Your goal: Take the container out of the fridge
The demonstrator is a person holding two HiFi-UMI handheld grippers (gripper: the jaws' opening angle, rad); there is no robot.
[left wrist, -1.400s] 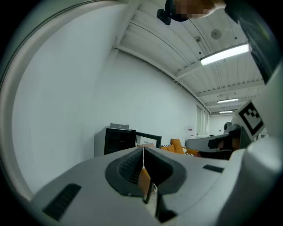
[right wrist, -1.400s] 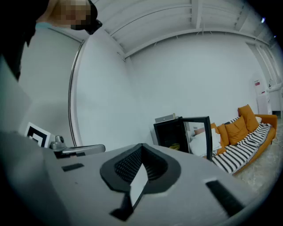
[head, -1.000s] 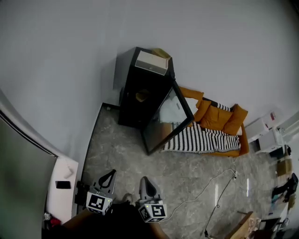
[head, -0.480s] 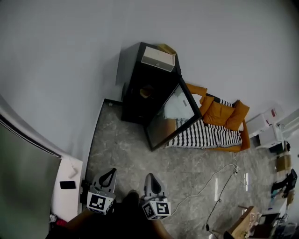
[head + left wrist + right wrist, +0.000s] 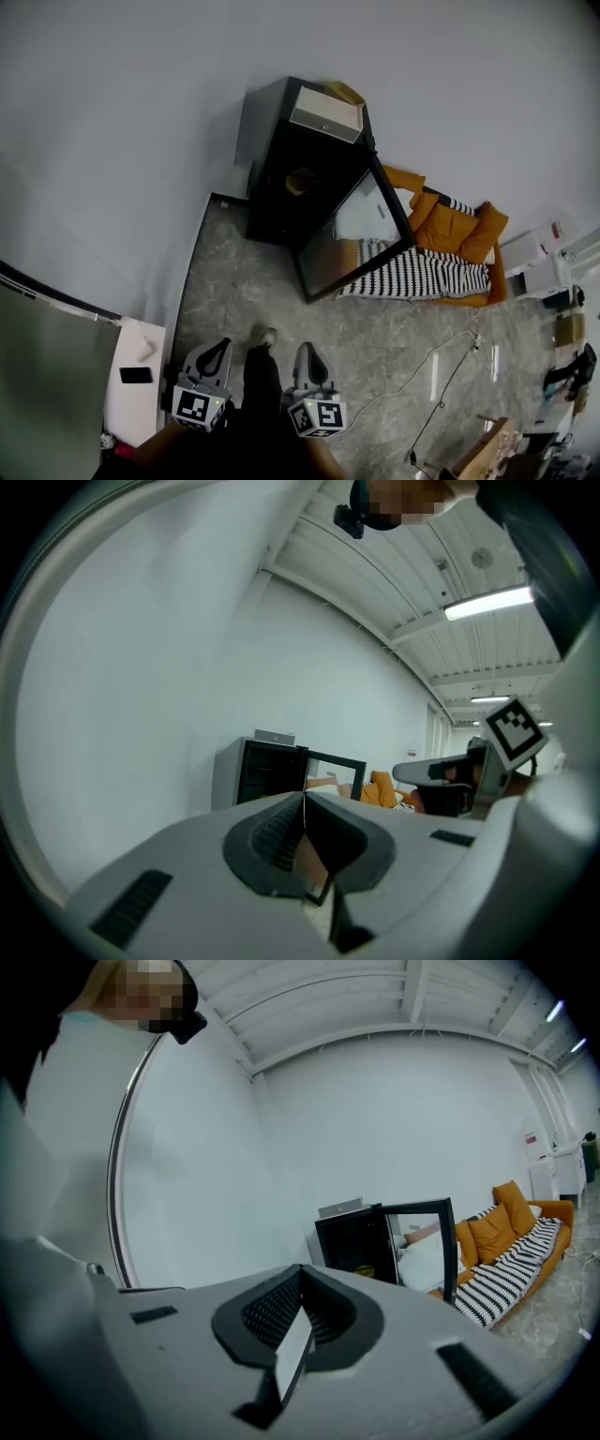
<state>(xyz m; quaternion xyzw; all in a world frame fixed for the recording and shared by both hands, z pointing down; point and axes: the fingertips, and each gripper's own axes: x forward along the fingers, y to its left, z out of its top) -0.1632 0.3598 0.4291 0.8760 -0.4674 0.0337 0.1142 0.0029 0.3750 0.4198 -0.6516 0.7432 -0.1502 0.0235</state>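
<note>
The black fridge (image 5: 291,173) stands against the far wall with its glass door (image 5: 354,239) swung open to the right. Inside it, on a shelf, sits a small yellowish container (image 5: 298,182). A white box (image 5: 326,112) lies on top of the fridge. My left gripper (image 5: 217,351) and right gripper (image 5: 306,354) hang low in the head view, well short of the fridge, both shut and holding nothing. The fridge (image 5: 255,769) shows far off in the left gripper view beyond the left gripper (image 5: 305,801). From the right gripper (image 5: 302,1290), the fridge (image 5: 354,1239) and its door (image 5: 424,1239) are distant too.
An orange sofa (image 5: 450,230) with a striped blanket (image 5: 427,274) stands right of the fridge door. A white ledge (image 5: 141,352) with a dark phone (image 5: 136,375) is at the left. A cable (image 5: 427,370) trails over the marble floor. White units (image 5: 539,258) stand at the right.
The view has shifted toward the fridge, which now sits higher in the frame. A leg and foot have stepped forward between the grippers. Both grippers stay shut.
</note>
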